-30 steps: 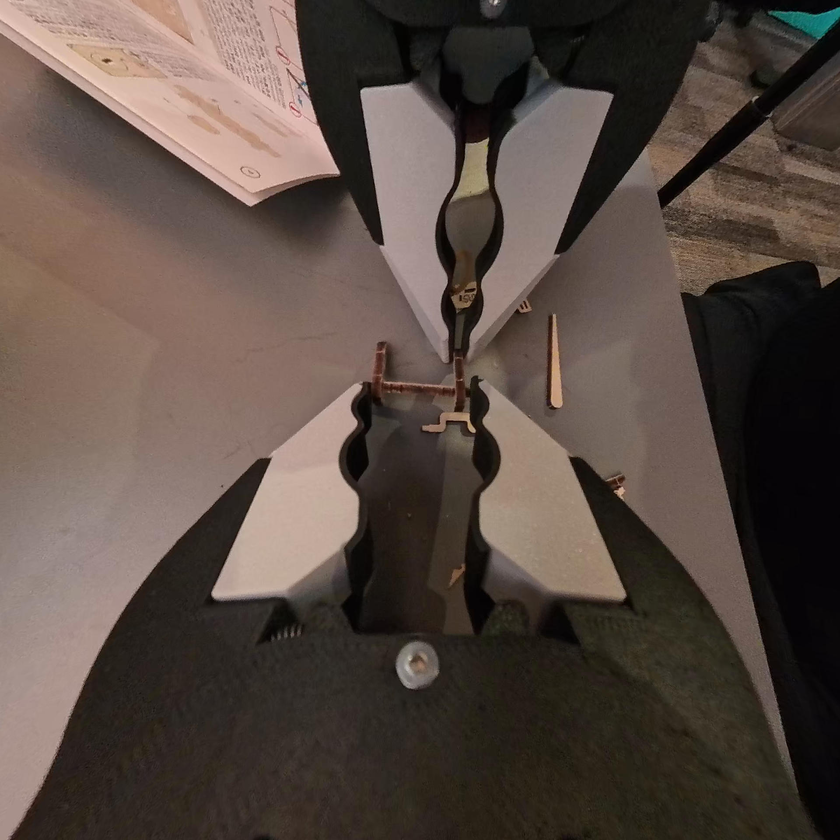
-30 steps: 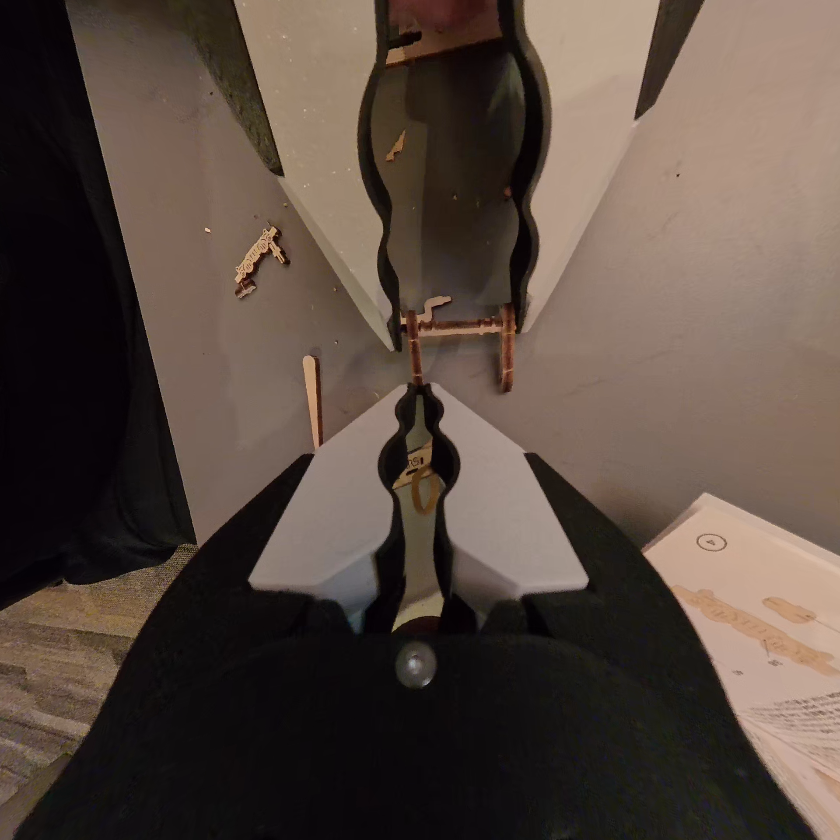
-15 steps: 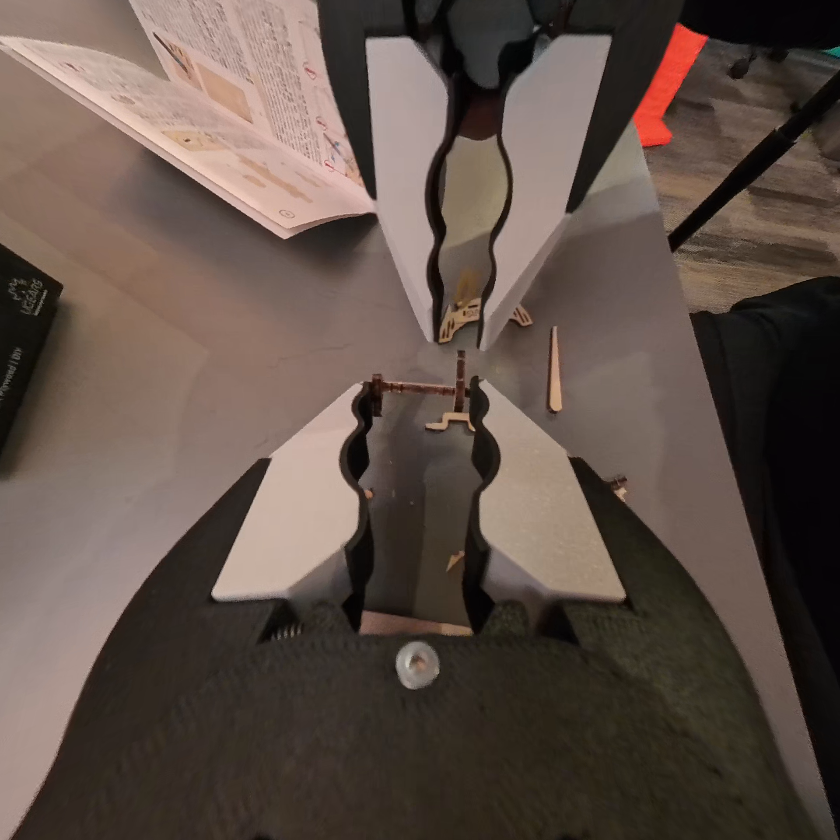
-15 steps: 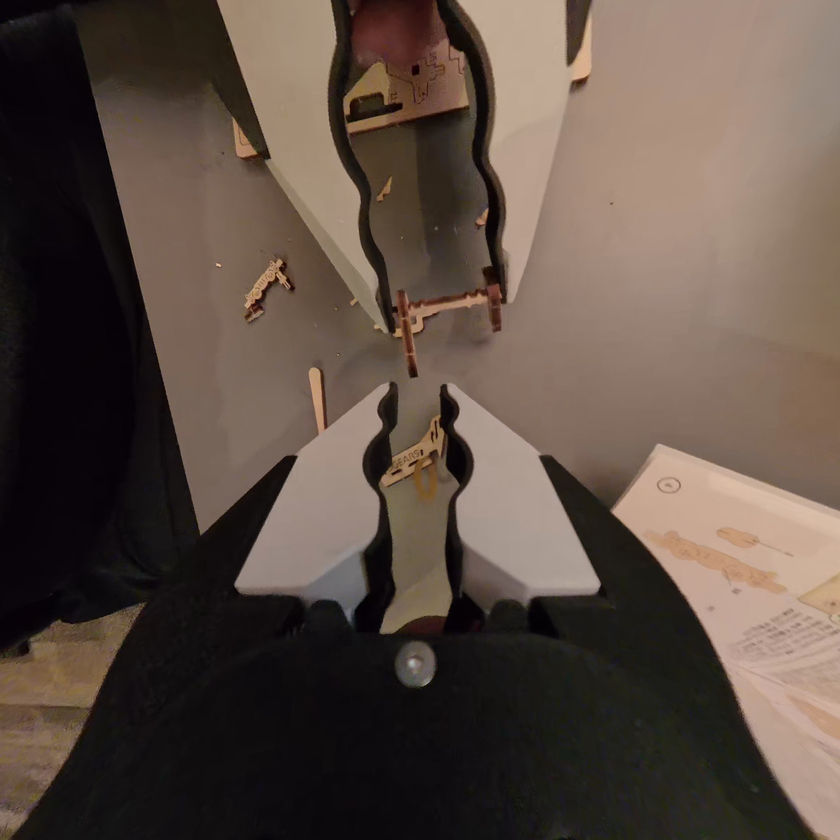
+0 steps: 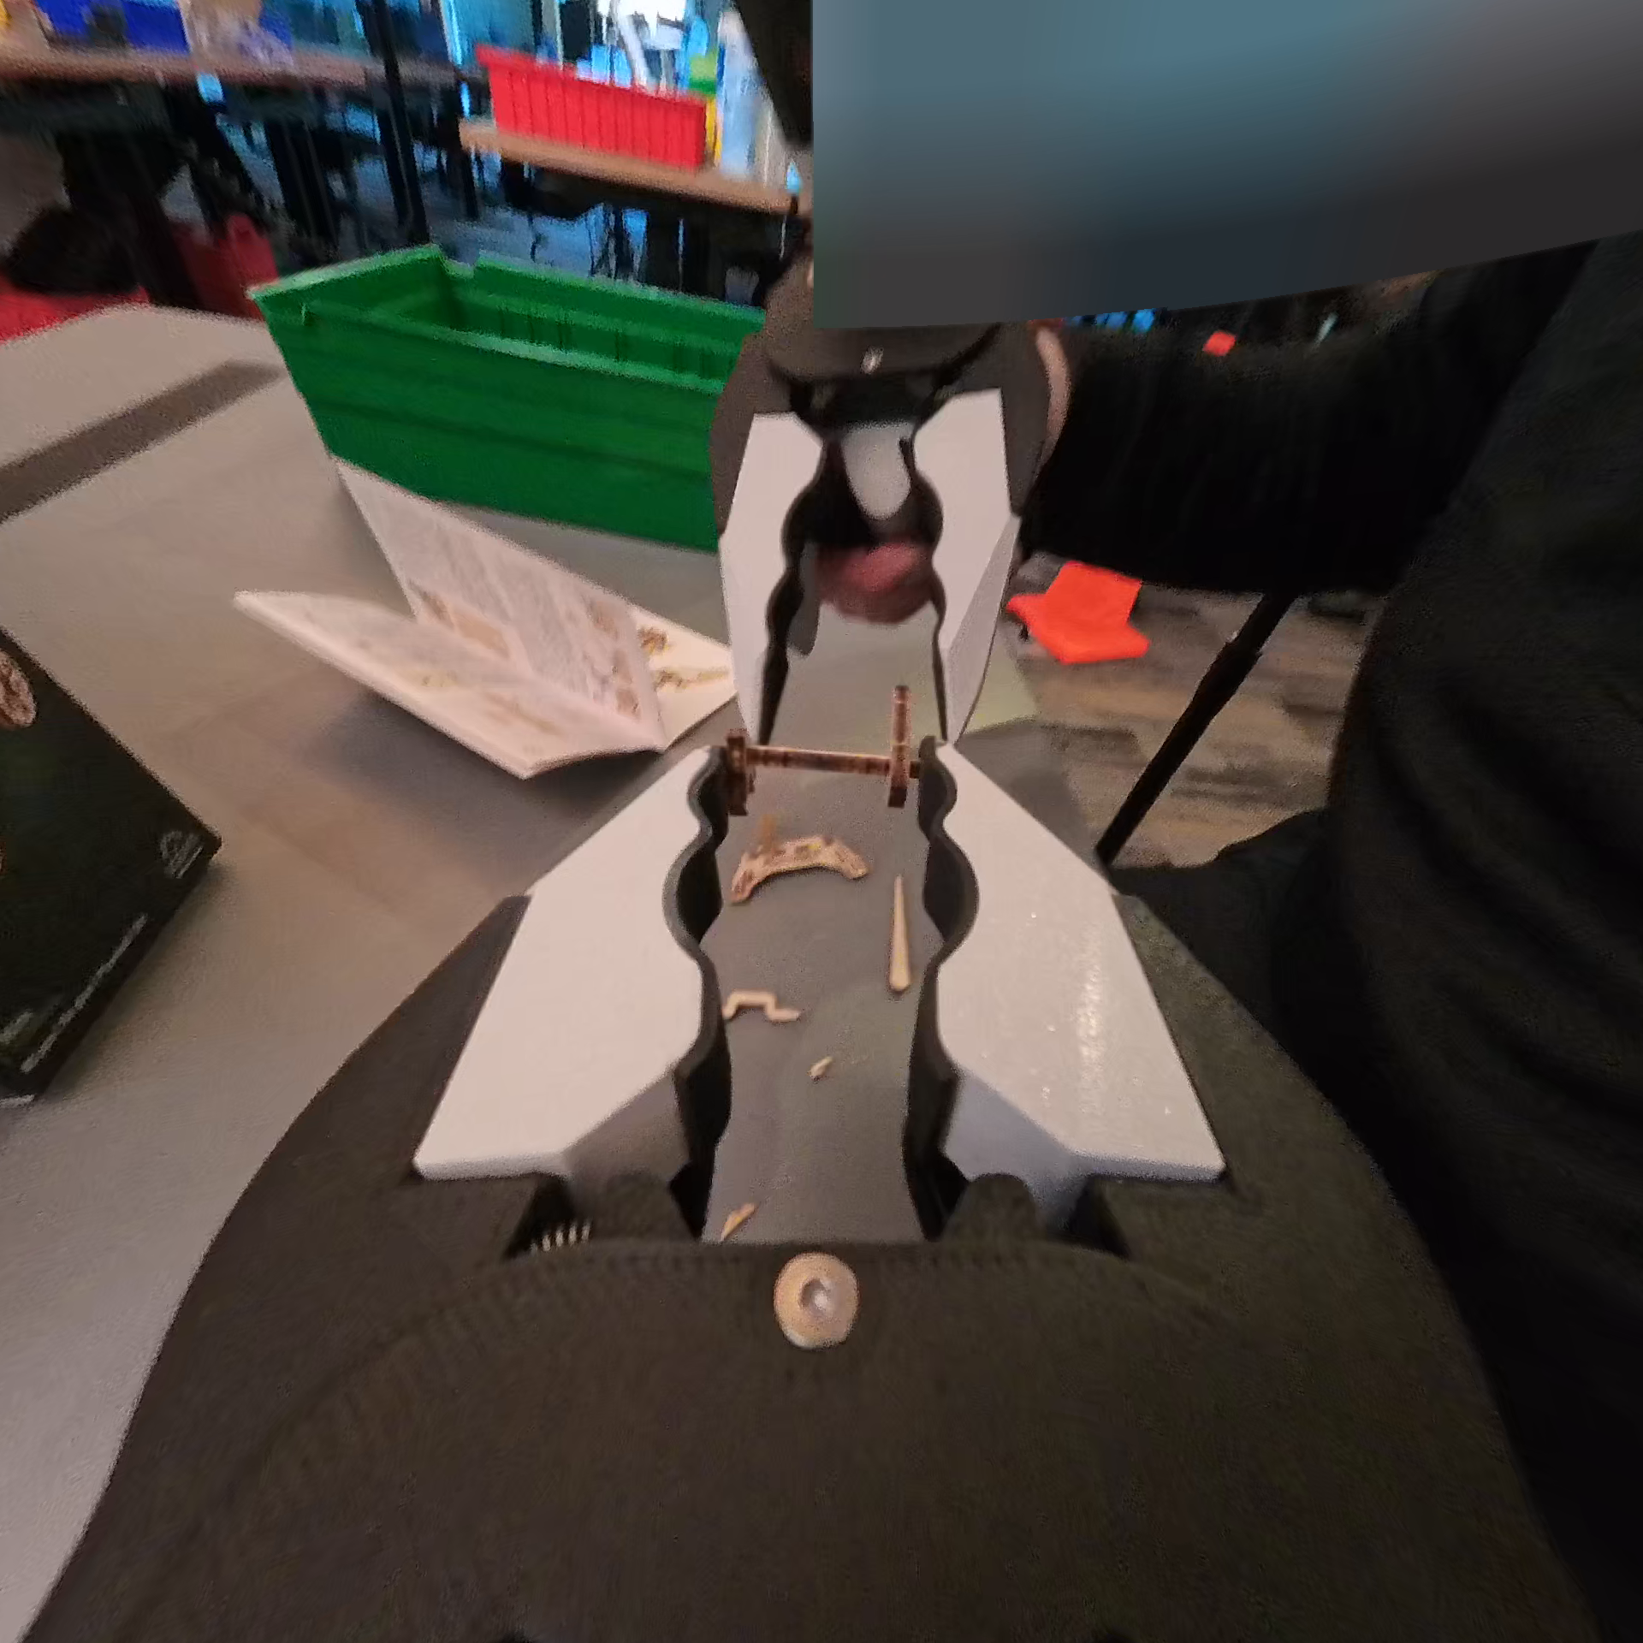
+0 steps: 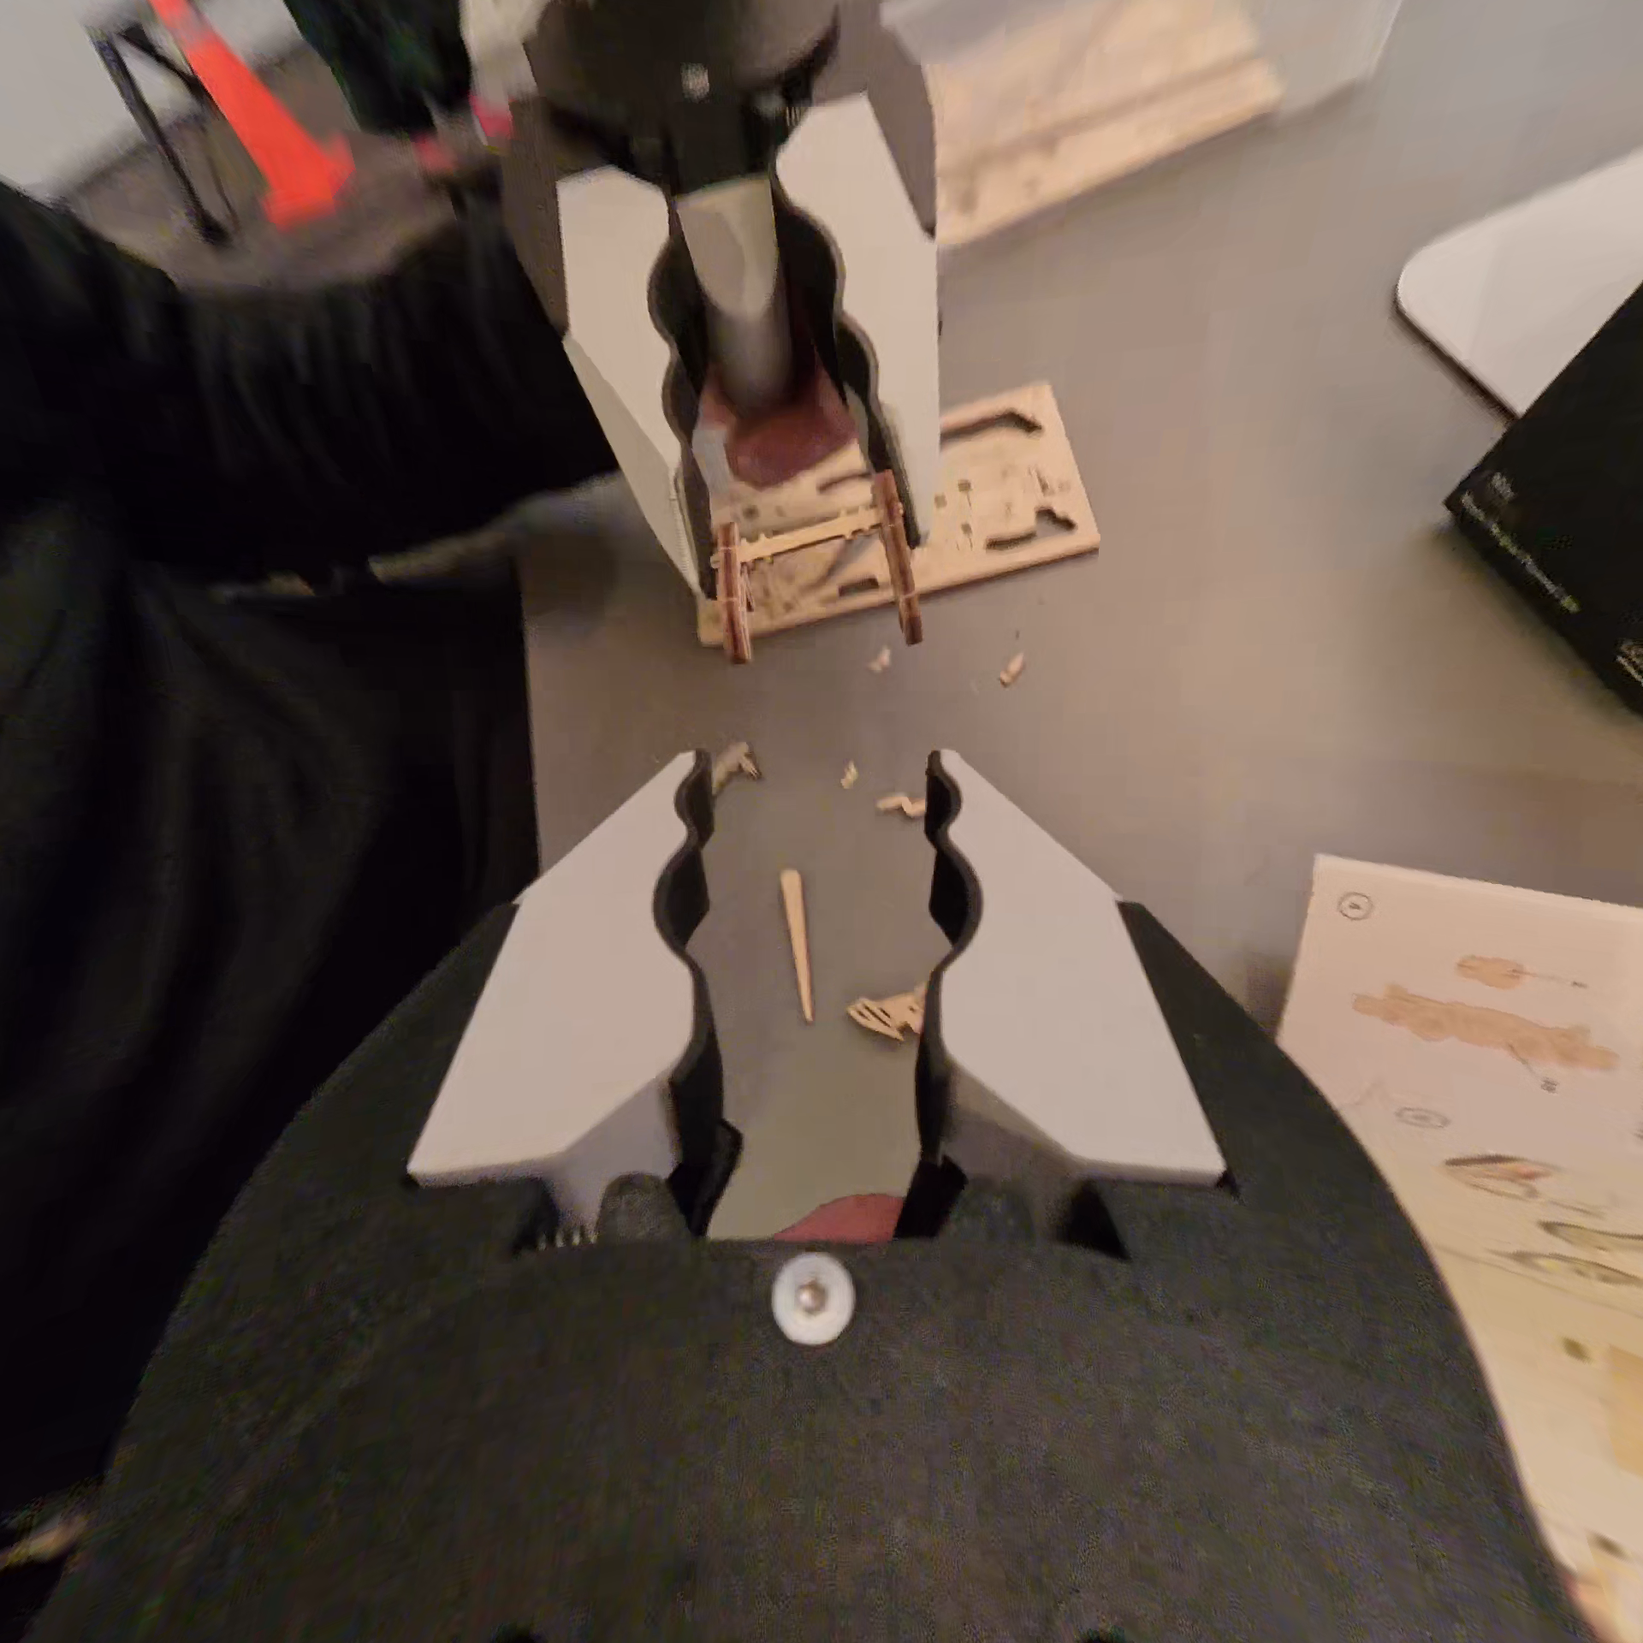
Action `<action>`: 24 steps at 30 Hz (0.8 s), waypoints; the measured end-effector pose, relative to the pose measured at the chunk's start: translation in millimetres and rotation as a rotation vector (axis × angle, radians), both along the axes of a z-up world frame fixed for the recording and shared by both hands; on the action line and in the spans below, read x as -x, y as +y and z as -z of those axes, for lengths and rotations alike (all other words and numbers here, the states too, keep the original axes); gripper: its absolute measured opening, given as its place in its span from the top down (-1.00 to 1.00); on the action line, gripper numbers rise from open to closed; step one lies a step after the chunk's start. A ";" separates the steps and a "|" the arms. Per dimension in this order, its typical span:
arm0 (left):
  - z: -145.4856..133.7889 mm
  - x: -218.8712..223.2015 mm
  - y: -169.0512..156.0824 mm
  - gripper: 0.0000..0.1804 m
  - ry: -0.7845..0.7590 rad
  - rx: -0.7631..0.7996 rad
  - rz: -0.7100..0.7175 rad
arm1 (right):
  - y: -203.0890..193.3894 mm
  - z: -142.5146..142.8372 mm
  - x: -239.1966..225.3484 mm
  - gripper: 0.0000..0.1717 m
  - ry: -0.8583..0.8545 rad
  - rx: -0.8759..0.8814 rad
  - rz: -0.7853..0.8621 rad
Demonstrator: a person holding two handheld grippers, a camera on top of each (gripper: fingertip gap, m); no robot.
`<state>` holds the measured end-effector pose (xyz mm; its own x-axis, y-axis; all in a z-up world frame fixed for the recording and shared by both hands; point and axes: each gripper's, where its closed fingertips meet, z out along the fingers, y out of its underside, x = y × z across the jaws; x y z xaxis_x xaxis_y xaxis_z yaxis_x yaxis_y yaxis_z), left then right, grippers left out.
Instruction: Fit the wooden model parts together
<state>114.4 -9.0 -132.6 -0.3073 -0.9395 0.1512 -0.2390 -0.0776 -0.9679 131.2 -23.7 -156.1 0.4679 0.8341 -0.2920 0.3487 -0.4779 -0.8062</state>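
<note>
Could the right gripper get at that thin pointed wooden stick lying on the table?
Probably yes: the right gripper is open and holds nothing, and the stick lies bare between its fingers.

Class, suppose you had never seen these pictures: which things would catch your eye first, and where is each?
First, the small wooden axle assembly gripped between the left gripper fingertips, above the grey table. Opposite it, the right gripper stands open with nothing in it, over scattered wooden bits. Behind, a green bin stands by an open instruction booklet.

Two grippers [image 5: 822, 756] [image 6: 818, 773], one axle assembly [image 5: 822, 760], one tapered stick [image 6: 797, 942]. One booklet [image 5: 498, 640], one green bin [image 5: 498, 400], one black box [image 5: 62, 880]. One punched wooden sheet [image 6: 1005, 507].
</note>
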 end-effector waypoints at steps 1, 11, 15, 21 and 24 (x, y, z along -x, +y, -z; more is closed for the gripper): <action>-8.2 1.6 -4.9 0.55 -0.037 0.028 0.017 | -2.5 -5.3 2.4 0.38 0.055 -0.008 0.010; -43.7 -1.5 -45.8 0.55 -0.227 0.121 0.082 | -10.4 -13.0 9.8 0.72 0.227 -0.102 0.177; -45.1 -4.6 -54.8 0.55 -0.246 0.138 0.086 | -16.3 -29.1 16.1 0.89 0.266 -0.173 0.187; -40.2 -8.1 -59.5 0.54 -0.234 0.129 0.091 | -25.7 -39.8 12.2 0.97 0.299 -0.199 0.183; -33.3 -11.4 -59.2 0.55 -0.202 0.094 0.080 | -26.2 -37.1 5.5 0.98 0.275 -0.190 0.186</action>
<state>125.8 -68.2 -99.3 -0.4129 -0.8957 0.1651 -0.0503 -0.1586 -0.9861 125.7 -50.0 -119.0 0.5420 0.7937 -0.2763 0.0281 -0.3457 -0.9379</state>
